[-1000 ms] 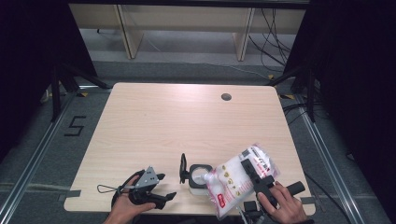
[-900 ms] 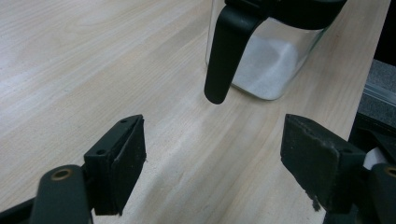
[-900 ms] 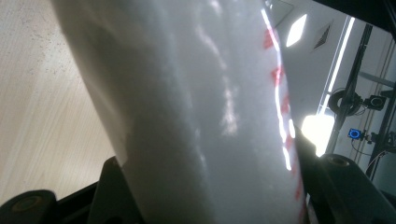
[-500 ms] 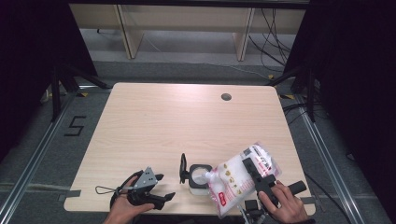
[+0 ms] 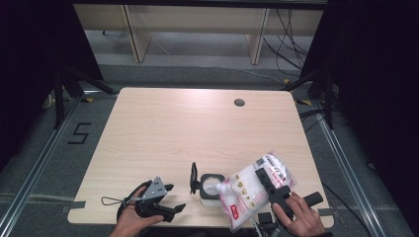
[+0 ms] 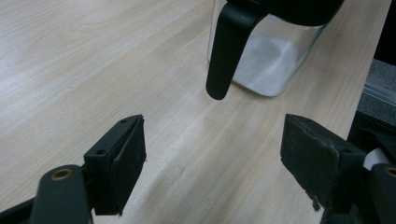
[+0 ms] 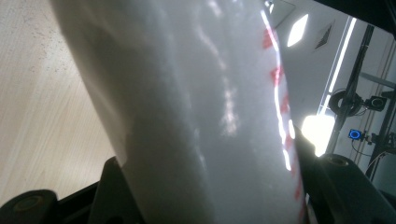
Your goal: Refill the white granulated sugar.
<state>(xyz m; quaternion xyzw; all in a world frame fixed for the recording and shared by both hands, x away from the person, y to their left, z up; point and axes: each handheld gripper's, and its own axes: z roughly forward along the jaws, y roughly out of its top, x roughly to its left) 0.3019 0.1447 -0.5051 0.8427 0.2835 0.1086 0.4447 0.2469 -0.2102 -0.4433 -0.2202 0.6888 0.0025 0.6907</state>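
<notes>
A clear square jar [image 5: 211,186] with a black rim and black handle [image 5: 193,178] stands near the table's front edge, some white powder in its bottom [image 6: 271,60]. A white plastic bag with red print [image 5: 252,190] is tilted over it, its lower end at the jar's mouth. My right gripper [image 5: 269,185] is shut on the bag, whose white bulk [image 7: 201,112] sits between the jaws. My left gripper [image 5: 173,210] rests open on the table left of the jar, nothing between its pads [image 6: 126,161], pointing at the handle [image 6: 226,51].
The wooden table [image 5: 188,133] has a round cable hole [image 5: 239,102] at the back right. A black stand [image 5: 74,89] is on the floor to the left, shelving legs and cables lie behind the table.
</notes>
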